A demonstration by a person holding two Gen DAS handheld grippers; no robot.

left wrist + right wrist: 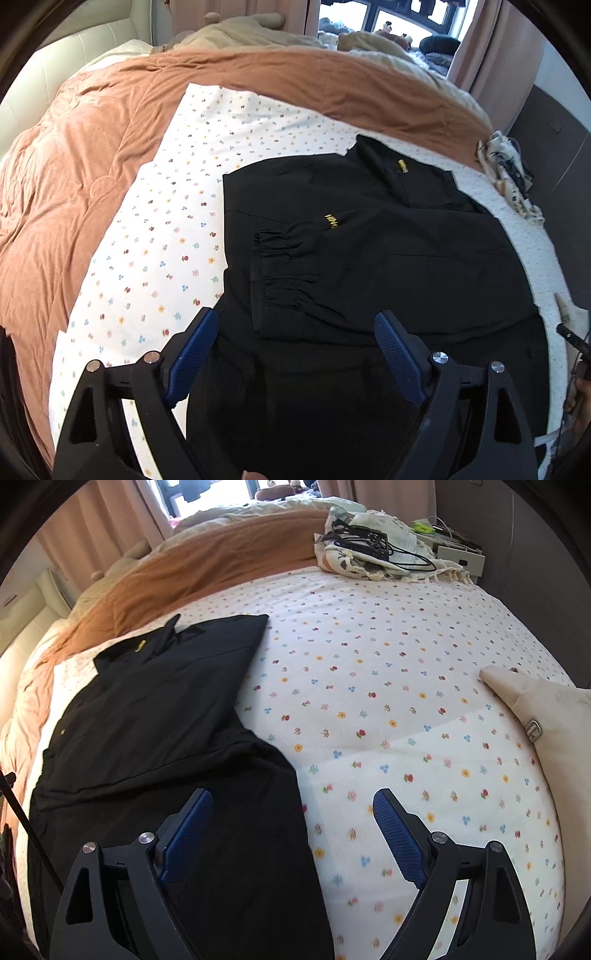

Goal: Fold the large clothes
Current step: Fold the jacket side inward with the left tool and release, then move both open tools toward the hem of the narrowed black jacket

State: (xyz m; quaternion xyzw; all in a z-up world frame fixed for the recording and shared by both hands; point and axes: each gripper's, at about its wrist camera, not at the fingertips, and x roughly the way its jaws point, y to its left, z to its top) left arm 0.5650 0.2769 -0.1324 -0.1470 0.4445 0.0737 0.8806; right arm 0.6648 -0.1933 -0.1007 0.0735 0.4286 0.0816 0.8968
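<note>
Flower-dotted white cotton covers the bed, with an orange-brown quilt pushed back toward the headboard. A black jacket lies flat on the sheet, its sleeves folded in across the front so an elastic cuff rests on the chest. A cream pillow sits at the bed's edge. The left tool hangs over the jacket's hem, blue pads spread with nothing between them. The right tool is likewise spread and empty, straddling the jacket's edge and bare sheet.
</note>
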